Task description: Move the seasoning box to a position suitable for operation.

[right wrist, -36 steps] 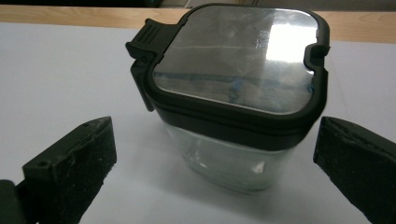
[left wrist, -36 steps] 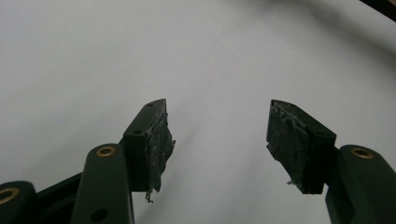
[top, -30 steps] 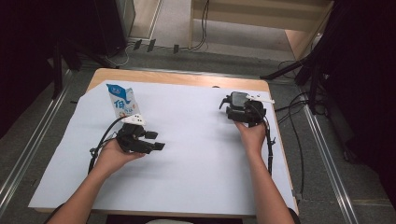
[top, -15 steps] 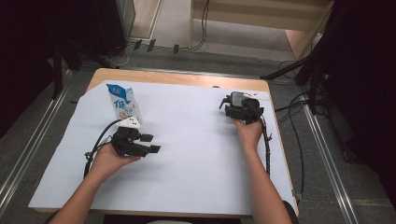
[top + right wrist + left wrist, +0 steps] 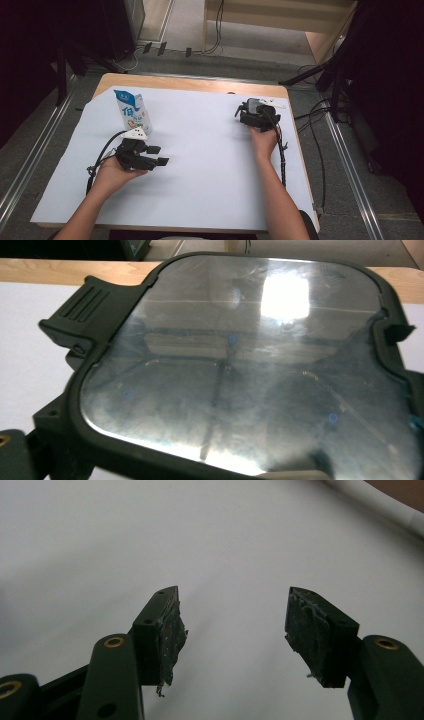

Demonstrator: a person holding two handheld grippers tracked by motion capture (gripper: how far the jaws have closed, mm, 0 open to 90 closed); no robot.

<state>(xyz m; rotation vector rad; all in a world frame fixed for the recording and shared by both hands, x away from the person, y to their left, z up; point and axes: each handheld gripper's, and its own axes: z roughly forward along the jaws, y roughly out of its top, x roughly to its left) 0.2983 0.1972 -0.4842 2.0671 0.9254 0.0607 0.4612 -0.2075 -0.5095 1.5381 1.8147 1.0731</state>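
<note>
White paper (image 5: 210, 170) covers nearly all of your wooden table (image 5: 200, 84), and a grey floor with loose cables runs beyond the far edge.

Your right gripper (image 5: 256, 116) sits at the far right of the paper, close to the bare strip of wood, with your hand behind it. In the right gripper view a dark-framed lid (image 5: 240, 365) lies right in front of the camera: a glossy, clear panel that mirrors the ceiling light, set in a black rim with rounded corners. A ribbed tab (image 5: 82, 307) sticks out at one corner and a small notch cuts into the opposite side. Through the panel you can faintly make out ridges of something below it. The lid hides both jaws, so you cannot tell from these pictures whether they are apart, together or pressing on it. From the high view the lid itself is too small to make out against the gripper.

Your left gripper (image 5: 150, 156) rests on the left half of the paper, well apart from the lid. Its jaws stand apart with only bare paper between the worn pads (image 5: 172, 635). A blue-and-white milk carton (image 5: 132, 111) stands upright just beyond it, toward the far left corner.
</note>
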